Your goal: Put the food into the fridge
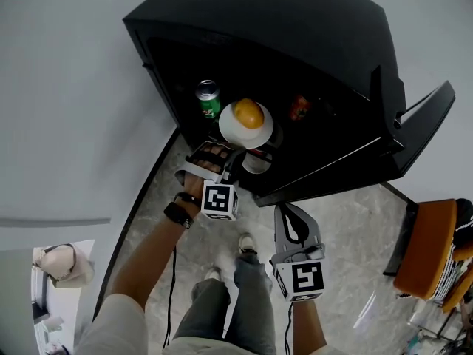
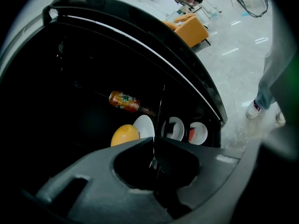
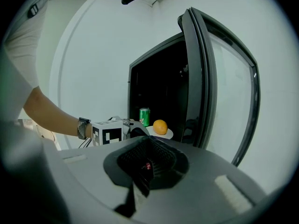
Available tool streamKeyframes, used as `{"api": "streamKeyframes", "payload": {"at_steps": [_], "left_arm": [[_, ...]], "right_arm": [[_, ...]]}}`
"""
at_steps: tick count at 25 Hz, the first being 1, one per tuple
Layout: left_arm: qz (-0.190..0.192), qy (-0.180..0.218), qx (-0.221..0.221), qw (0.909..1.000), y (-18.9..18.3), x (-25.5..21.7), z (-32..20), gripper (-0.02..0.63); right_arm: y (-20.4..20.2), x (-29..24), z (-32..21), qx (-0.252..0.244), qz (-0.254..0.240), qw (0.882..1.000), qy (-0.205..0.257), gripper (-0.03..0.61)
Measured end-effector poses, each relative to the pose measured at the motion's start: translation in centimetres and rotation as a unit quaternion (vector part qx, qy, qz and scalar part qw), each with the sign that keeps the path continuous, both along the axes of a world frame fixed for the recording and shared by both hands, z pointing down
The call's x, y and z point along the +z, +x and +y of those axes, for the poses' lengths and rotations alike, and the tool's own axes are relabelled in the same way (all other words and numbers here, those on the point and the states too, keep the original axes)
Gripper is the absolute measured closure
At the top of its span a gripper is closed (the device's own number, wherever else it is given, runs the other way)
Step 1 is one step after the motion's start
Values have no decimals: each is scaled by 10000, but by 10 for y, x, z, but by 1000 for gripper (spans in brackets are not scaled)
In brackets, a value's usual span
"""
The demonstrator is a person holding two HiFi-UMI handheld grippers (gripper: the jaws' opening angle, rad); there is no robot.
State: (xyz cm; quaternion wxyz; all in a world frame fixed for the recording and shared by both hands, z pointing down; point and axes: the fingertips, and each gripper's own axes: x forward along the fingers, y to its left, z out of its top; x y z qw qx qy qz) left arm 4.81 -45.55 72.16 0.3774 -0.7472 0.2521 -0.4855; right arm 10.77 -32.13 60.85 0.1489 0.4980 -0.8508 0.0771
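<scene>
Here, fingers (image 2: 134, 148) pinch plate (image 2: 145, 123) — orange (image 2: 124, 135) beyond.

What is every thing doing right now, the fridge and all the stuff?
Door: open.
Orange: on the plate.
Can: upright in the fridge.
Bottle: lying on its side.
Left tongs: shut on the plate's rim.
Right tongs: shut, empty.
</scene>
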Motion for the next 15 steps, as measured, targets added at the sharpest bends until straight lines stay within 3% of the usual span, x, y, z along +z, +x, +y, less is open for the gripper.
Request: {"api": "streamKeyframes", "payload": {"at_steps": [15], "left_arm": [[-29,-175,-463,9988,5,3,-46,609]], "right_arm": [[8,-4,0,101,-14,9999,-44,571]]}}
